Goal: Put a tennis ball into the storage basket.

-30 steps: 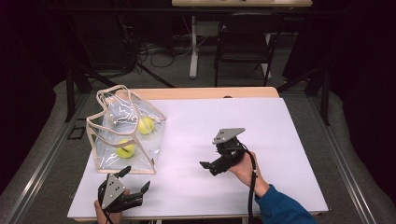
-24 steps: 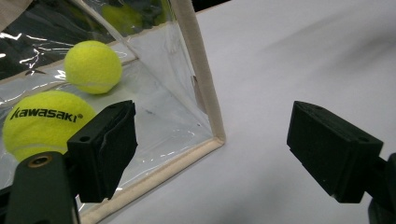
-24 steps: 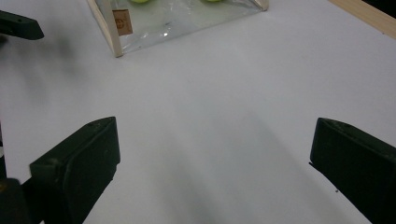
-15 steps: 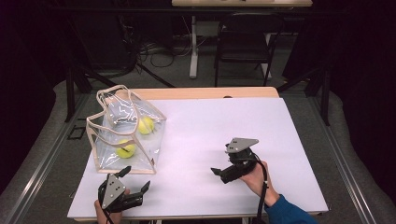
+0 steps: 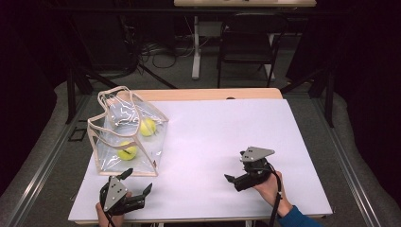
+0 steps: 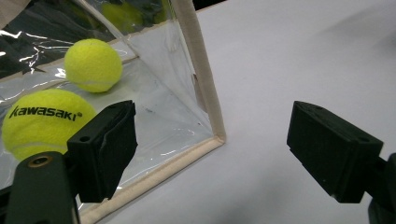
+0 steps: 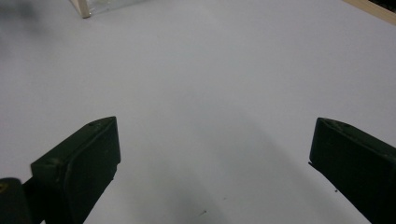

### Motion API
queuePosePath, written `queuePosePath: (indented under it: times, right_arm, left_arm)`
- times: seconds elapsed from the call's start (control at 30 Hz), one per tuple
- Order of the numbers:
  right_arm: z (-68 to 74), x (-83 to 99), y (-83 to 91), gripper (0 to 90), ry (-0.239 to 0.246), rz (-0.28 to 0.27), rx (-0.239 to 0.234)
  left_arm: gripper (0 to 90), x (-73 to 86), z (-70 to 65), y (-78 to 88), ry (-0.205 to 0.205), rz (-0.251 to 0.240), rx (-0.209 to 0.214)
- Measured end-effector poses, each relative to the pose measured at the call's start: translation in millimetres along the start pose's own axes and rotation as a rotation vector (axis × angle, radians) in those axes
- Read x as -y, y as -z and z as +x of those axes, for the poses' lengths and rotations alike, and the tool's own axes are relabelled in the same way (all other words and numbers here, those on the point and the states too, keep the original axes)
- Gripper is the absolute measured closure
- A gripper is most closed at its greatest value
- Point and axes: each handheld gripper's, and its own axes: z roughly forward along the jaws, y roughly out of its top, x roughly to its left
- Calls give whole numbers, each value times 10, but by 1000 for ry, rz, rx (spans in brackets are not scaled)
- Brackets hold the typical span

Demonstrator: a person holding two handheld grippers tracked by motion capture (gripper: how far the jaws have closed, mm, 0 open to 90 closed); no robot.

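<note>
Dark room, cables and a chair beyond, and a white-topped desk (image 5: pixel 227 137) in front. At far left stands a clear plastic bag (image 5: pixel 126 135) with cream fabric trim and loop handles, upright and open at the top; inside it lie two yellow tennis balls (image 6: pixel 44 119), one printed "kawasaki", resting on the bag's floor. Just near of the bag, the left claw (image 5: pixel 137 182) sits released, jaws wide, aimed at the bag's near right corner seam (image 6: pixel 208 100) and holding nothing. Judging by its look, the bag is light, floppy and slick on its clear panels, so the stiffer trim or a handle would give the surest hold; the balls would likely roll if it tips. To the right, well apart from the bag, the right claw (image 5: pixel 235 166) hovers released over bare desk, empty.
</note>
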Motion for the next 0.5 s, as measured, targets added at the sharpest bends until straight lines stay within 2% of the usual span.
queuePosePath:
  times: [0.3,0.5]
  right_arm:
    - [-2,167,62,14,-9,-9,8]
    - [20,265,94,14,3,-10,34]
  left_arm:
    - [162,1,0,-6,3,-4,-1]
    - [162,3,-1,-8,3,3,-4]
